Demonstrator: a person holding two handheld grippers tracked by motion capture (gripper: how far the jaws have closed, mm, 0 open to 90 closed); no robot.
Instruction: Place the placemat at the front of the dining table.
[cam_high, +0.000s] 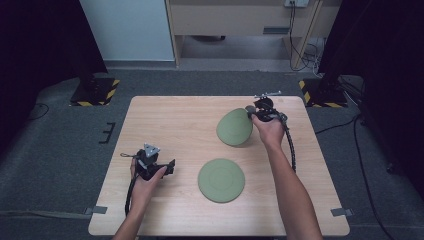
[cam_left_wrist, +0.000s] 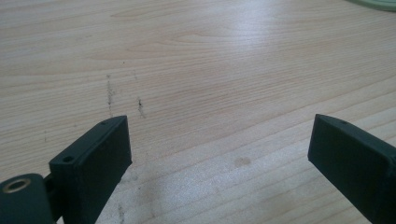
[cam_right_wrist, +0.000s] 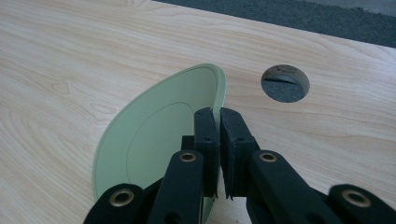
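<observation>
We have the right gripper clamped on the rim of the tilted plate, at the table's one o'clock. It looks light, stiff, slick; the edge suits. Left gripper gapes idle at eight o'clock.

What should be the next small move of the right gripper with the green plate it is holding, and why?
Probably lower the held plate a little further until it lies flat on the table, and only then open. The right gripper is shut on the plate's rim, and the plate is tilted, with its far edge on or near the wood. The second plate lies flat, apart from it.
</observation>
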